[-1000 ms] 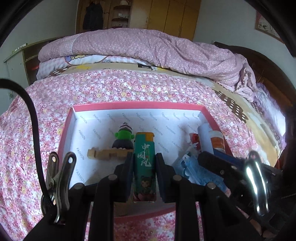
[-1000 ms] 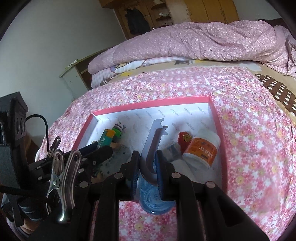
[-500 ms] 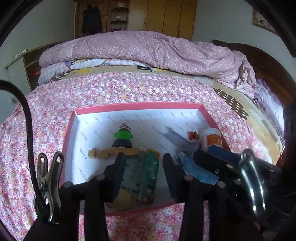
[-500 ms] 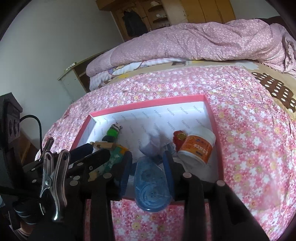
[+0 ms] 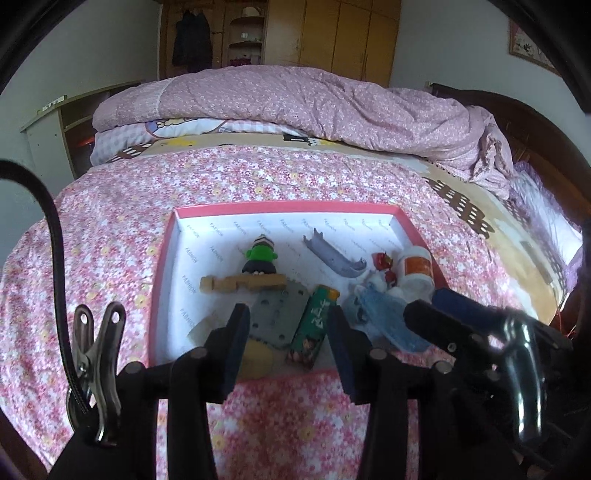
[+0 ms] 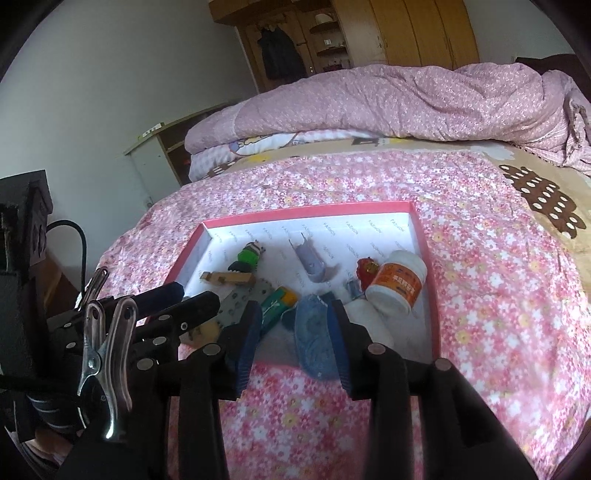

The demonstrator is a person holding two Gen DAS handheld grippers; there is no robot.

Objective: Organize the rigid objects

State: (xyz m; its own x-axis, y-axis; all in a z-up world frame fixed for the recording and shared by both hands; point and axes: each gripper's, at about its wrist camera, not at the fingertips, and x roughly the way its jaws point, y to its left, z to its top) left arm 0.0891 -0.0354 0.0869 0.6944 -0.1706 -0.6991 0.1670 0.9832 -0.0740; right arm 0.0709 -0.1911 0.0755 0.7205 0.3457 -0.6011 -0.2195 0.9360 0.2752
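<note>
A pink-rimmed white box (image 5: 162, 266) (image 6: 430, 266) lies on the flowered bed. In it lie a green lighter (image 5: 314, 325) (image 6: 277, 301), a grey curved plastic piece (image 5: 334, 254) (image 6: 312, 260), a green-headed figurine (image 5: 260, 254) (image 6: 247, 254), a wooden clip (image 5: 242, 283) (image 6: 227, 277), a grey perforated plate (image 5: 279, 317), a white bottle with an orange label (image 5: 415, 271) (image 6: 397, 282) and a blue plastic piece (image 5: 388, 321) (image 6: 314, 336). My left gripper (image 5: 286, 350) is open and empty at the box's near edge. My right gripper (image 6: 293, 341) is open and empty, its fingers on either side of the blue piece.
A folded pink quilt (image 5: 295, 99) lies at the far end of the bed. A small red item (image 5: 382, 260) sits beside the bottle. A pale yellow round item (image 5: 258, 360) lies at the box's near wall. Wardrobes (image 5: 332, 33) stand behind.
Both grippers opened and drew back toward me. The left let go of the green lighter, the right let go of the grey curved piece; both now lie in the box.
</note>
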